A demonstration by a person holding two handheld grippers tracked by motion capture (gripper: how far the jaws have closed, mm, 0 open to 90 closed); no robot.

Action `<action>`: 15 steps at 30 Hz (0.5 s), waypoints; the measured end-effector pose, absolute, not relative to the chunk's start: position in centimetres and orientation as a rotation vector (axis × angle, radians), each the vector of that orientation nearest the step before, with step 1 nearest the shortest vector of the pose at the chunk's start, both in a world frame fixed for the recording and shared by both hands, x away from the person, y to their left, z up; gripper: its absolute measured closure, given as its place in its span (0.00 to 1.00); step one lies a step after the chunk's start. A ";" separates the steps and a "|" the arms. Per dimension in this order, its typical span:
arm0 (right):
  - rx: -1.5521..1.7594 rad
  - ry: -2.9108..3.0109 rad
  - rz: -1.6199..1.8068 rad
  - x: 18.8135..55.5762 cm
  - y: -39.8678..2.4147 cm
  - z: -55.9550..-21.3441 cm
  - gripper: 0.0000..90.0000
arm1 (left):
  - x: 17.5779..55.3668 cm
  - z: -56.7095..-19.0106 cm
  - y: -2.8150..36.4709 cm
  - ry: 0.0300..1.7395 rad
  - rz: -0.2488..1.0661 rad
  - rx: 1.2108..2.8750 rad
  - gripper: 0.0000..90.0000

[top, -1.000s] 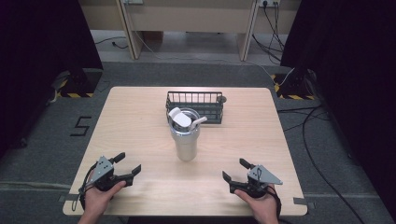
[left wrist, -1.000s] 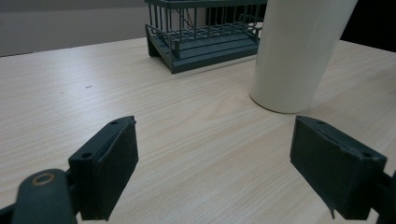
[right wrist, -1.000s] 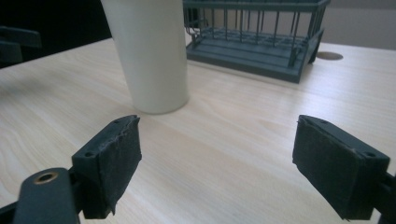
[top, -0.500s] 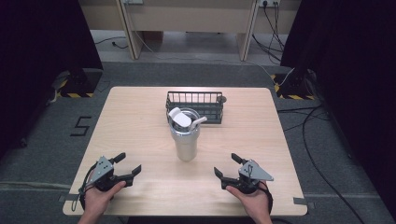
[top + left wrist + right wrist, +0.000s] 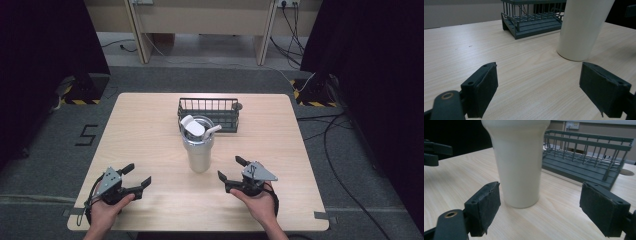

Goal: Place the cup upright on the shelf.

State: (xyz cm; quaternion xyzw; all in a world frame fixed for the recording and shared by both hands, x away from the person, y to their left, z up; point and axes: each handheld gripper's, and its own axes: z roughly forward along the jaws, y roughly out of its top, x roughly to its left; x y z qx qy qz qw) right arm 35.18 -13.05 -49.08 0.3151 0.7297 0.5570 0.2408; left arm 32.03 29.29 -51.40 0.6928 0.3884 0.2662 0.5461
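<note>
Two grippers are resting low over a light wooden table [image 5: 150,125], one in each of the person's hands. The left gripper [image 5: 136,176] is sitting near the left corner on the near side, and its jaws are spread wide with nothing between them. The right gripper [image 5: 231,168] is sitting on the near side a little right of the middle, and its jaws are spread wide too, holding nothing. A tall white cup [image 5: 198,150] is standing upright in the middle of the table, between the two grippers and a bit farther away than both. It is getting narrower toward the bottom. On top of it a white lid [image 5: 192,126] is lying tilted across the open rim. In the right gripper view the cup [image 5: 519,162] is standing just past the left jaw, close but not touching. In the left gripper view the cup [image 5: 581,27] is showing farther off, toward the right jaw. A dark wire basket [image 5: 209,113] is sitting on the far side of the table, just behind the cup. It is looking empty inside in both gripper views. The floor [image 5: 45,165] around the table is grey.
</note>
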 end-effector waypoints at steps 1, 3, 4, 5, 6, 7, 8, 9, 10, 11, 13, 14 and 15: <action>0.864 1.998 1.527 35.3 -12.9 -49.1 0.19 | 32.0 -51.4 29.3 0.921 0.631 1.642 0.16; 0.861 1.999 1.529 35.4 -12.7 -49.1 0.19 | 32.0 -51.4 29.3 0.921 0.631 1.641 0.16; 0.859 2.001 1.533 35.6 -12.5 -49.1 0.19 | 32.0 -51.4 29.3 0.922 0.631 1.641 0.16; 0.856 2.005 1.536 35.8 -12.1 -49.1 0.19 | 32.0 -51.4 29.3 0.922 0.631 1.641 0.16; 0.859 2.009 1.536 35.9 -12.0 -49.1 0.19 | 32.0 -51.4 29.3 0.922 0.631 1.640 0.16; 0.854 2.011 1.536 36.1 -11.8 -49.2 0.19 | 32.1 -51.4 29.3 0.921 0.631 1.639 0.16; 0.858 2.014 1.540 36.2 -11.6 -49.2 0.19 | 32.1 -51.4 29.3 0.921 0.631 1.639 0.16; 0.857 2.016 1.542 36.3 -11.4 -49.3 0.19 | 32.1 -51.4 29.3 0.922 0.631 1.639 0.16; 0.857 2.016 1.542 36.3 -11.4 -49.3 0.19 | 32.1 -51.4 29.3 0.922 0.631 1.639 0.16; 0.855 2.017 1.539 36.4 -11.3 -49.3 0.19 | 32.1 -51.4 29.3 0.922 0.631 1.638 0.16; 0.850 2.019 1.541 36.7 -11.0 -49.3 0.19 | 32.1 -51.4 29.3 0.922 0.631 1.637 0.16; 0.851 2.023 1.545 36.8 -10.8 -49.4 0.19 | 32.1 -51.4 29.3 0.924 0.630 1.630 0.16; 0.852 2.025 1.546 36.9 -10.7 -49.4 0.19 | 32.1 -51.4 29.3 0.924 0.630 1.630 0.16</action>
